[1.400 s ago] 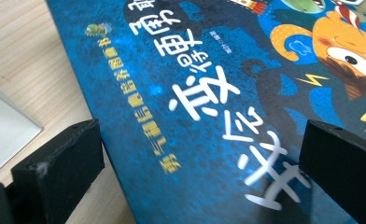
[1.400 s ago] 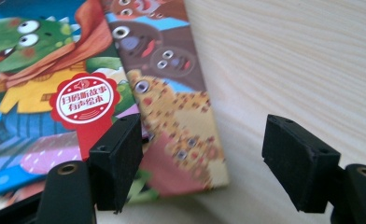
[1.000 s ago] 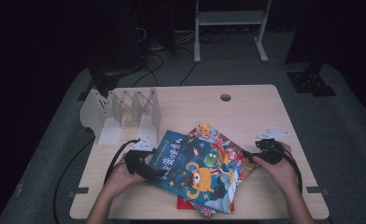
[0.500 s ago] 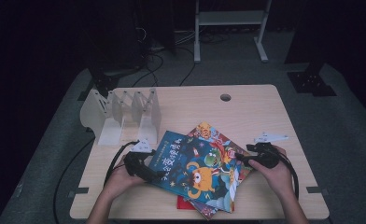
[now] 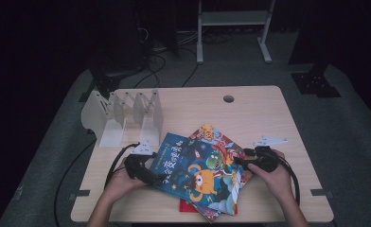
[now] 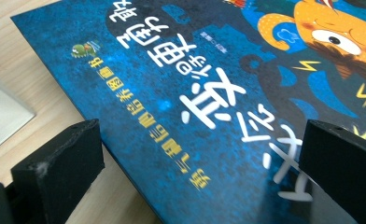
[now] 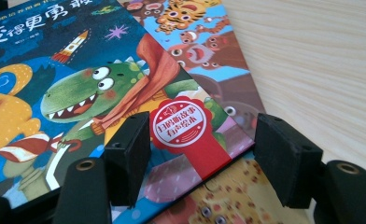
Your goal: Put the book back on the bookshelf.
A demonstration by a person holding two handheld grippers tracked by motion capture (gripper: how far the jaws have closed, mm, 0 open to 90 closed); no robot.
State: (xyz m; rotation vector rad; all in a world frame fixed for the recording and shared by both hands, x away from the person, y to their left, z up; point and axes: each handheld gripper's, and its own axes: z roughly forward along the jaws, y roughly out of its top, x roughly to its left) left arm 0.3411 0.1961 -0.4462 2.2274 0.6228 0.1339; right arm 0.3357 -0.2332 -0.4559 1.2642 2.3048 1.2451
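I count at least three picture books (image 5: pixel 200 172) stacked, one white divider rack (image 5: pixel 122 116), two grippers.

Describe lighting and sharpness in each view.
High view: lit wooden table, near-black surroundings, soft detail. Left gripper view: the blue book sharp in the middle, near black pads blurred. Right gripper view: bright, even light, the dinosaur cover crisp, no glare.

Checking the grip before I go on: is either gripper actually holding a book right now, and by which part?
Nothing is gripped yet. The left gripper straddles the blue book's left edge, the right gripper its right corner; both stand open, the right's jaws just closing.
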